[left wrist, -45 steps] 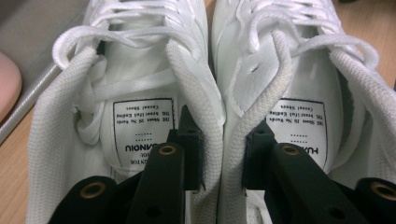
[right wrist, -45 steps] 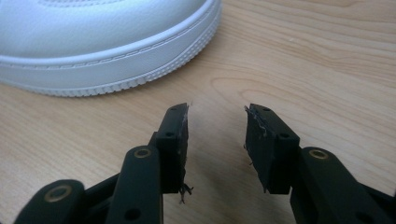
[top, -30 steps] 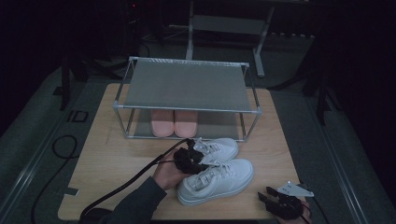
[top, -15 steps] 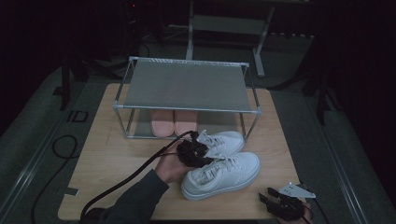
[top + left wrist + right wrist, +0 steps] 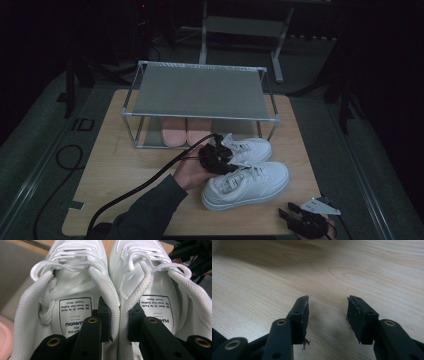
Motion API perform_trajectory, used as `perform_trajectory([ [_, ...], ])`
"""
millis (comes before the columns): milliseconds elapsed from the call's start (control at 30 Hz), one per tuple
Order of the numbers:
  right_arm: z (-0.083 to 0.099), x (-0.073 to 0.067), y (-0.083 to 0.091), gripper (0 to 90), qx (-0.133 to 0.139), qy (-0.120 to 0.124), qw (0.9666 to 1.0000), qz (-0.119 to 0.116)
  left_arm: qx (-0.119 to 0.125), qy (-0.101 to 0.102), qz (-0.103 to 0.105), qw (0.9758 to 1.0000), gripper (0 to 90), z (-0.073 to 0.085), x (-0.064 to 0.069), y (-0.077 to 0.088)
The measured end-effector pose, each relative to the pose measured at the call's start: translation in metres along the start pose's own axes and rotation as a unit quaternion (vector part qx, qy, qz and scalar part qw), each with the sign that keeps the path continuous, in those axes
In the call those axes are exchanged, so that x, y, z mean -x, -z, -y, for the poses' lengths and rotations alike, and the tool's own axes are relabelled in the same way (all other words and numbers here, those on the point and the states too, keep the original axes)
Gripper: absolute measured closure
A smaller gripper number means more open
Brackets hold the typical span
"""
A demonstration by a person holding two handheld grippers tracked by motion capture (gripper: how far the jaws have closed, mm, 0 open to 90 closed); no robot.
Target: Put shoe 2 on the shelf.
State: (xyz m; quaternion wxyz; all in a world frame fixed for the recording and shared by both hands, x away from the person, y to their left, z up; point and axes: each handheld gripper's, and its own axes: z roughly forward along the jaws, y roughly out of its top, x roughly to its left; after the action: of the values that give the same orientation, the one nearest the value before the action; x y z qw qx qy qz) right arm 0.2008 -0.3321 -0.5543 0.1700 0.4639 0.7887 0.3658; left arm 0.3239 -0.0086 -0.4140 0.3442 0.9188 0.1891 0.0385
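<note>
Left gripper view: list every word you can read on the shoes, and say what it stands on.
"UANOIU": bold line on the insole label of the left-hand shoe, printed upside down to the camera.
"HUA": start of the same bold line on the right-hand shoe's label; the rest lies behind the left gripper.
Small lines above the brand on both labels: too small to read surely.

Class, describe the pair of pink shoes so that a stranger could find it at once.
Start at the metal-framed rack with a grey mesh top on the wooden table. Under that top sits the pair of pink shoes. Unlike the white lace-up sneakers in front, it is pink and sheltered.
</note>
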Motion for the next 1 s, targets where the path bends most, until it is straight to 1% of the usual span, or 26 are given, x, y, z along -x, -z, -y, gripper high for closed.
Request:
perform_trajectory([
  [67, 0.001, 0.000, 0.001, 51.3, 0.001, -0.001, 1.0000, 0.000, -0.003, -0.007, -0.002, 1.0000, 77.7, -0.004, 0.000, 0.002],
  [100, 0.001, 0.000, 0.001, 51.3, 0.001, -0.001, 1.0000, 0.000, -0.003, -0.007, -0.002, 1.0000, 77.7, -0.004, 0.000, 0.002],
  [200, 0.002, 0.000, 0.002, 51.3, 0.002, -0.003, 1.0000, 0.000, 0.001, -0.010, -0.003, 0.9999, 77.6, -0.011, 0.001, 0.007],
  [300, 0.003, 0.000, 0.002, 51.3, 0.004, -0.003, 1.0000, 0.001, -0.001, -0.015, -0.003, 0.9999, 77.6, -0.014, 0.002, 0.010],
  [333, 0.003, 0.000, 0.002, 51.3, 0.004, -0.004, 1.0000, 0.000, -0.001, -0.021, -0.004, 0.9998, 77.6, -0.018, 0.002, 0.012],
  [533, 0.006, 0.001, 0.004, 51.3, 0.007, -0.004, 1.0000, 0.002, 0.001, -0.028, -0.002, 0.9996, 77.6, -0.027, 0.003, 0.014],
  [767, 0.008, 0.001, 0.006, 51.1, 0.009, -0.006, 0.9999, 0.004, 0.002, -0.038, 0.008, 0.9992, 77.5, -0.037, 0.006, 0.016],
  [800, 0.008, 0.001, 0.007, 51.1, 0.009, -0.007, 0.9999, 0.004, 0.003, -0.042, 0.010, 0.9991, 77.5, -0.039, 0.007, 0.016],
  [1000, 0.010, 0.000, 0.009, 51.0, 0.010, -0.005, 0.9999, 0.006, 0.009, -0.044, 0.017, 0.9988, 77.5, -0.048, 0.008, 0.016],
])
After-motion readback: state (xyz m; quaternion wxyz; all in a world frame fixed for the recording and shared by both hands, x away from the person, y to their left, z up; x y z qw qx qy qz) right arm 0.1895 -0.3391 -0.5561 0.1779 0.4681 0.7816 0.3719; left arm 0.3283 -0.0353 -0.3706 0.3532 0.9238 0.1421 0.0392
